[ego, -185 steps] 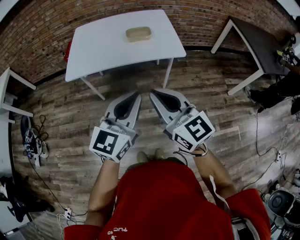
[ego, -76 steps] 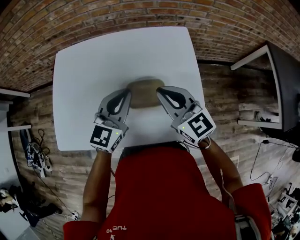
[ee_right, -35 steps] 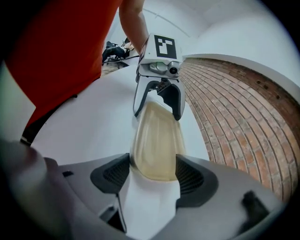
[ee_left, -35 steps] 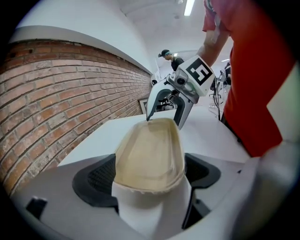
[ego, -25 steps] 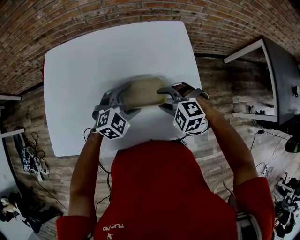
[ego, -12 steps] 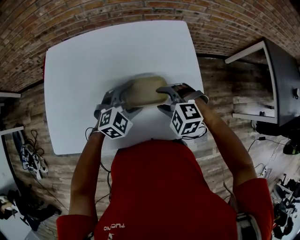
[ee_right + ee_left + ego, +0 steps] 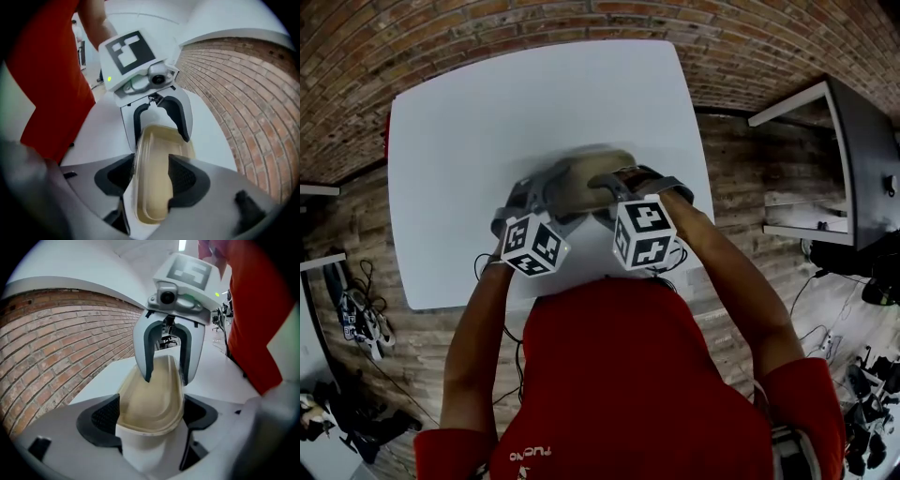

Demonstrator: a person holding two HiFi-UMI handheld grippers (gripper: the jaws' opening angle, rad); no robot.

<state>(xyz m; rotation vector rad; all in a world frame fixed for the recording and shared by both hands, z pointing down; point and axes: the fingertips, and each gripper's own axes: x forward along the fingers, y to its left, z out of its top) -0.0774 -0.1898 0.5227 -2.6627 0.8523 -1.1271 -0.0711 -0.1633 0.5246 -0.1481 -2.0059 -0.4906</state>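
Observation:
A shallow tan plastic container [image 7: 581,184] sits over the middle of the white table [image 7: 469,122]. My left gripper [image 7: 551,187] holds its left end, and the container [image 7: 151,389] fills the gap between the left jaws, lying flat. My right gripper [image 7: 612,184] is shut on the opposite end, where the container [image 7: 152,187] stands tilted on edge between the pads. In the left gripper view the right gripper [image 7: 166,375] faces me closely across the container. The left gripper [image 7: 158,137] shows the same way in the right gripper view.
A brick wall [image 7: 741,42] runs along the table's far side. Wooden floor [image 7: 741,169] lies to the right, with a dark table [image 7: 862,159] beyond it. Cables and gear [image 7: 356,319] lie on the floor at the left. The person's red shirt [image 7: 619,384] fills the near side.
The right gripper has swung left and rolled over, closer to the left gripper. The container's right end has tipped onto its edge. The left gripper has barely moved.

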